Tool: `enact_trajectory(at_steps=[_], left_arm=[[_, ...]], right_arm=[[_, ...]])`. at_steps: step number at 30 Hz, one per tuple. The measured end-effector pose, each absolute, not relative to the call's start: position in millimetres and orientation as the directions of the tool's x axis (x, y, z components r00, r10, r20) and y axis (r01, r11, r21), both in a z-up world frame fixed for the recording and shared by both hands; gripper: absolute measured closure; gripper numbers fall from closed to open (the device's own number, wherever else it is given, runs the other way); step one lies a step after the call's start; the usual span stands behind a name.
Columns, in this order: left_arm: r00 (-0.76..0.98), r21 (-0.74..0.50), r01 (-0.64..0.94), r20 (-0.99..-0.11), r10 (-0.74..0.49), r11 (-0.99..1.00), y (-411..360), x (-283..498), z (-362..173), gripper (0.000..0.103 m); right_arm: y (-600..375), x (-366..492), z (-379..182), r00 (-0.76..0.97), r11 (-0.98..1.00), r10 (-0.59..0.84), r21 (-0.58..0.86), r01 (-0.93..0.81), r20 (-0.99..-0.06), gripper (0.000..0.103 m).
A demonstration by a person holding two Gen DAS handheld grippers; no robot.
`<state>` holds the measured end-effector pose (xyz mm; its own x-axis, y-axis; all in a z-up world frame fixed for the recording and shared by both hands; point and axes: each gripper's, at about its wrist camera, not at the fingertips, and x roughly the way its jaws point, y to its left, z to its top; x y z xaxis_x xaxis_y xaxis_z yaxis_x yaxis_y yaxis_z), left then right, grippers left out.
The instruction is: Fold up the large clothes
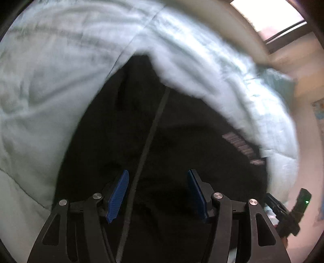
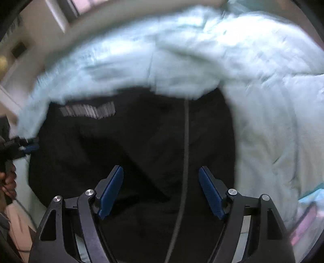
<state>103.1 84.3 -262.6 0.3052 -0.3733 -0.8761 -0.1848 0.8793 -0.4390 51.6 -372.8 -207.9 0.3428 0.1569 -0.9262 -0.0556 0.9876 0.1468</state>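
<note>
A large black garment (image 1: 172,145) with a grey zipper line (image 1: 149,133) and a grey ribbed band (image 1: 243,145) lies spread on a pale blue quilt. My left gripper (image 1: 158,194) is open above it, blue pads apart, holding nothing. In the right wrist view the same garment (image 2: 131,145) fills the middle, with the zipper (image 2: 185,151) and ribbed band (image 2: 89,110). My right gripper (image 2: 161,190) is open above it, empty. The left gripper also shows in the right wrist view at the far left (image 2: 18,147), at the garment's edge. Both views are blurred.
The pale blue quilt (image 1: 50,91) covers the bed around the garment, also in the right wrist view (image 2: 273,101). A window (image 1: 269,18) and wall lie beyond the bed. A pink item (image 2: 303,222) lies at the lower right.
</note>
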Motion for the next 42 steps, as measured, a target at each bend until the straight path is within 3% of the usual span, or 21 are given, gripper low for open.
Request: enact_trajectory(at_steps=[4, 10, 15, 29, 34, 42], left_arm=[[0.334, -0.419, -0.125, -0.871, -0.36, 0.899, 80, 107, -282, 0.042], [0.301, -0.343, -0.077, -0.903, -0.306, 0.936, 72, 113, -261, 0.042], [0.364, -0.337, 0.002, -0.877, -0.315, 0.941, 65, 87, -203, 0.042], [0.575, -0.257, 0.157, -0.761, -0.3, 0.953, 31, 32, -35, 0.042], [0.608, -0.031, 0.126, -0.787, -0.102, 0.992, 12, 20, -7, 0.042], [0.679, 0.125, 0.098, -0.734, 0.025, 0.987, -16, -12, 37, 0.042]], right_arm=[[-364, 57, -244, 0.31, 0.995, 0.095, 0.088, -0.037, -0.946, 0.017], [-368, 64, -236, 0.268, 0.996, 0.077, 0.086, 0.022, -0.96, 0.016], [-381, 43, -185, 0.311, 0.986, 0.135, 0.158, 0.051, -0.941, 0.016], [-344, 0, -63, 0.414, 0.989, 0.14, 0.147, -0.017, -0.899, 0.016], [-337, -2, -33, 0.424, 0.982, 0.174, 0.188, -0.009, -0.888, 0.016], [-313, -16, 24, 0.521, 0.992, 0.129, 0.111, -0.066, -0.844, 0.016]])
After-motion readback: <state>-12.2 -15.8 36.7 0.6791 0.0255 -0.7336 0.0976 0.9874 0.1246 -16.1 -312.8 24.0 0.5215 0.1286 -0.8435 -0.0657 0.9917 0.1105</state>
